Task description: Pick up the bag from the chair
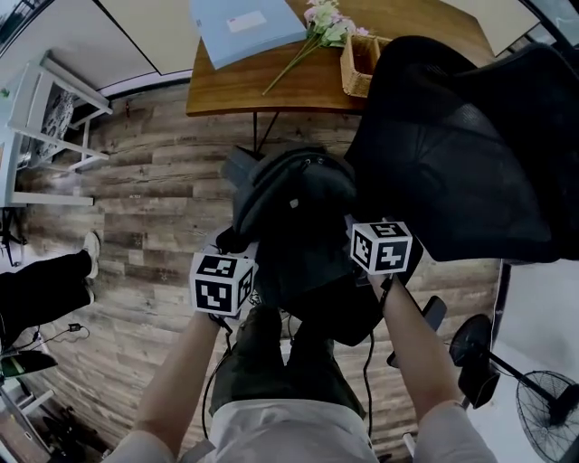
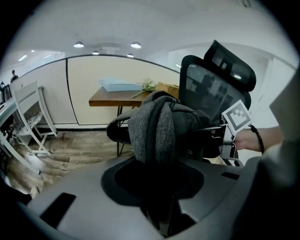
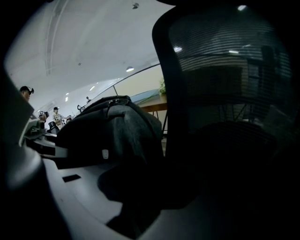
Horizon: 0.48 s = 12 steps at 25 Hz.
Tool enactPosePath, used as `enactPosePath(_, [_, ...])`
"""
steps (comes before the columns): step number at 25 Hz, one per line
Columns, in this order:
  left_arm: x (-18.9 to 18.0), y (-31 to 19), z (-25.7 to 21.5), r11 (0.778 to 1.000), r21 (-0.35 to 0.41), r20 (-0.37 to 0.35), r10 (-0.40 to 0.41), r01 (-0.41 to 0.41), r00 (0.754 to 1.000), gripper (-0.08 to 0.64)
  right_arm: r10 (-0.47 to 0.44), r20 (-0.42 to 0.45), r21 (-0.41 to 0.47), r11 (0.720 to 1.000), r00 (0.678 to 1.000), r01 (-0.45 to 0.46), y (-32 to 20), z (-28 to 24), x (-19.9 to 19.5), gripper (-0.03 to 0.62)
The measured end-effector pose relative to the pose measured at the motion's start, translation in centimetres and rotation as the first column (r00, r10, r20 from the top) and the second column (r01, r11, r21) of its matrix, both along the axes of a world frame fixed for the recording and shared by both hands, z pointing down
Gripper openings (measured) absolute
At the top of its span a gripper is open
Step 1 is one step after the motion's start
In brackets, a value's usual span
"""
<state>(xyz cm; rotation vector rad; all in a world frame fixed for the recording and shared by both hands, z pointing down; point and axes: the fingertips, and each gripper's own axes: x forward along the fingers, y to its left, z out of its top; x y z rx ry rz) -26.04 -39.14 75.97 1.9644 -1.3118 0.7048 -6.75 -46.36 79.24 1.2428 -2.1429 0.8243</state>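
Note:
A dark grey bag (image 1: 294, 212) sits slumped on the seat of a black mesh office chair (image 1: 470, 145). My left gripper (image 1: 246, 251) is at the bag's left side and my right gripper (image 1: 355, 237) at its right side, both pointing down into it. In the left gripper view a grey fold of the bag (image 2: 154, 131) runs down into the narrow gap of the left gripper (image 2: 157, 187), pinched there. In the dark right gripper view the bag (image 3: 122, 126) likewise fills the gap of the right gripper (image 3: 140, 197), beside the chair back (image 3: 225, 93).
Behind the chair stands a wooden table (image 1: 298, 86) with a blue folder (image 1: 246, 27), flowers (image 1: 321, 32) and a wicker basket (image 1: 357, 63). A white folding chair (image 1: 45, 118) is at the left, a person's leg (image 1: 54, 280) lower left, a fan (image 1: 547, 416) lower right.

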Motion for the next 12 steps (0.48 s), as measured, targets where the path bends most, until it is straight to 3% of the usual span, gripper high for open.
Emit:
enactPosePath(5, [1.6,1.8,-2.8,0.999,-0.001,0.015,0.048,-0.048,0.999,0.12,0.019,0.033,0.022,1.0,0.999,-0.019,3.1,-3.4,1.7,0.096])
enactPosePath(9, [2.6,2.2,-7.0,0.995,0.053,0.034,0.077,-0.079,0.996,0.115,0.048,0.072,0.114,0.992,0.996,-0.056,4.3,-8.9,3.1,0.091])
enactPosePath(12, [3.3,2.0,-10.2,0.991,0.085,0.024,0.098,-0.1,0.995,0.115,0.032,0.046,0.198,0.979,0.998,-0.041,3.8,-14.0,3.8,0.091])
